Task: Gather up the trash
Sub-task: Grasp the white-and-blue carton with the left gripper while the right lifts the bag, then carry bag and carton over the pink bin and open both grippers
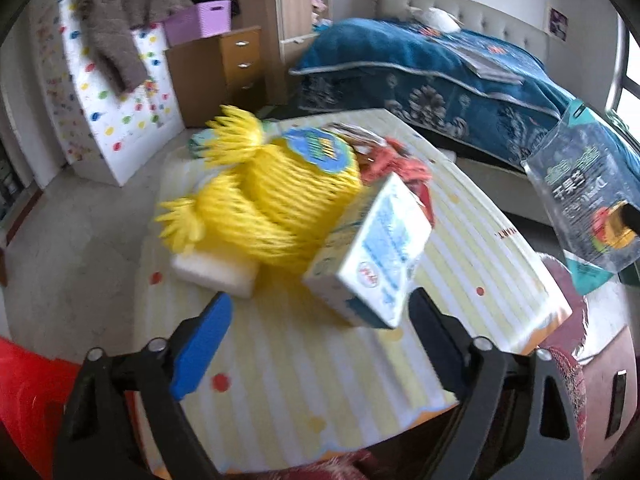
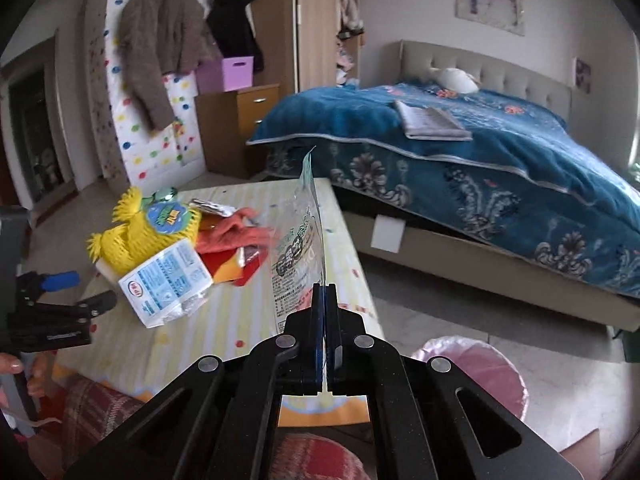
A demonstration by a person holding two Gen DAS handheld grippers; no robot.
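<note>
Striped yellow cloth covers the low desk [image 2: 256, 320] that sits between us and the bed, and the litter lies heaped on its far half. Nearest to us, the right claw [image 2: 325, 300] is clenched on the lower edge of a clear printed plastic bag [image 2: 298, 236], which stands up edge-on above the desk, lifted clear of the pile. Just right of it, on the floor, we see a bin lined with a pink bag [image 2: 480, 364], the likely place for this piece. Our left claw [image 1: 320, 320] hangs released over the near part of the desk, its jaws wide with nothing between them, and a white and blue carton [image 1: 372, 256] lies just beyond its tips. Behind the carton rest the yellow foam netting [image 1: 272, 204], a white foam block [image 1: 216, 272] and some orange and red wrappers [image 2: 236, 240]. Farther off stands the bed with its blue blanket [image 2: 460, 152]. We judge that one piece is collected and in transit: next the right claw should swing over the bin and let go, while the left advances onto the carton and closes.
</note>
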